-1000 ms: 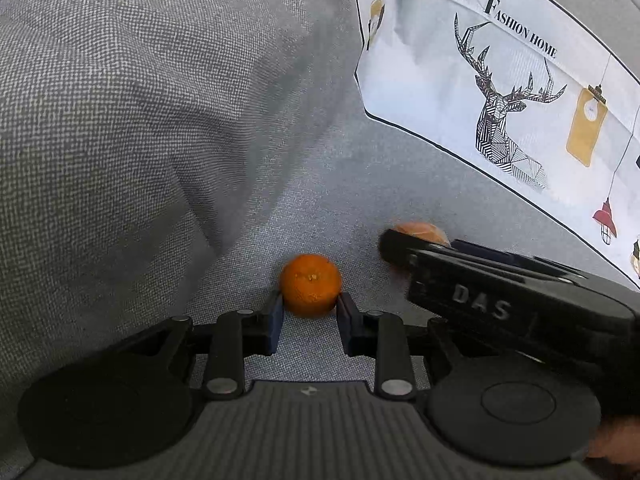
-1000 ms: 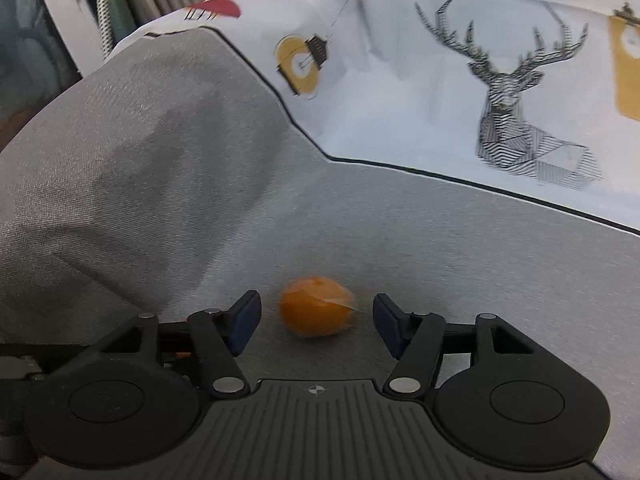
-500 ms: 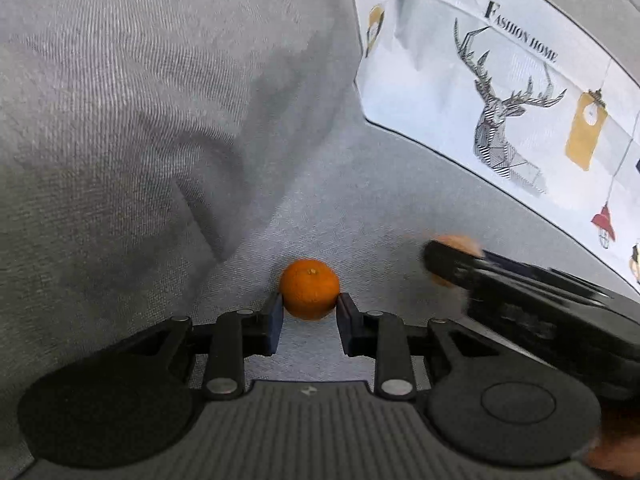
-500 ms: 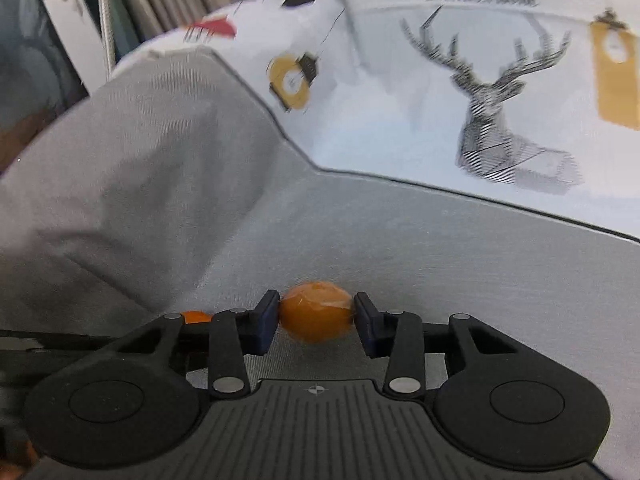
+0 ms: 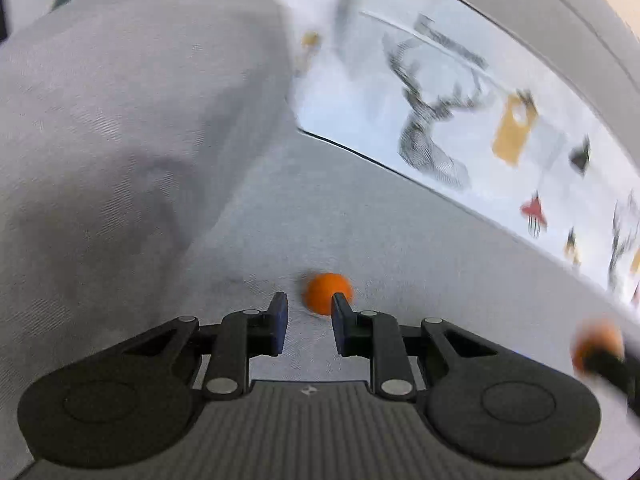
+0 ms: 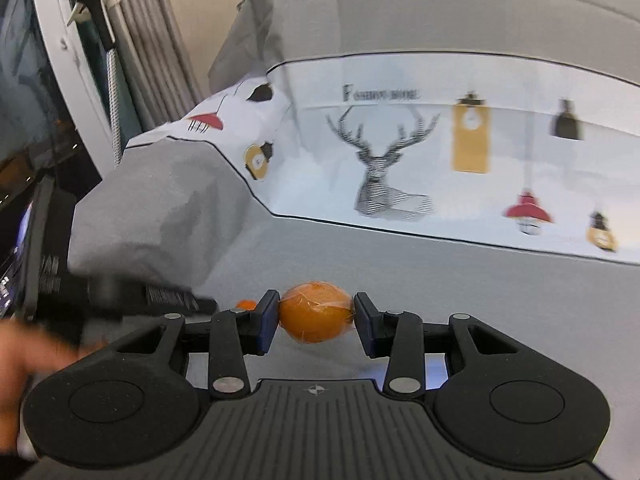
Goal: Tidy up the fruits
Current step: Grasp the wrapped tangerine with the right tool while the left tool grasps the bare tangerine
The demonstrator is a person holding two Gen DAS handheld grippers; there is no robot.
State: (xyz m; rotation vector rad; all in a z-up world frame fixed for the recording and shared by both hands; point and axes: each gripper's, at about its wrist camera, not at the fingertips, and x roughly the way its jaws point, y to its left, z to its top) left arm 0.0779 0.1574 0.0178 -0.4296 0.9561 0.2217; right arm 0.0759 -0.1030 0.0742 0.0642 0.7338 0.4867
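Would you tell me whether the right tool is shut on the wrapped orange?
Shut: the right tool presses both sides of the wrapped orange.

Woven grey sofa cloth, matt. Printed pillow of smooth white fabric. Wrapped orange under glossy clear film; matt black plastic fingers.

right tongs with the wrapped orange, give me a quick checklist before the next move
1. Right tongs gripping the wrapped orange: ok, both fingers press its sides.
2. Orange lifted off the grey sofa cover: cannot tell.
3. Left tongs holding the small orange: not ok, jaws stand apart and the fruit lies just ahead, toward the right finger.
4. Small orange resting steady: cannot tell, the left view is blurred.
5. Drop-off spot for the fruit in sight: not ok, none shows in either view.
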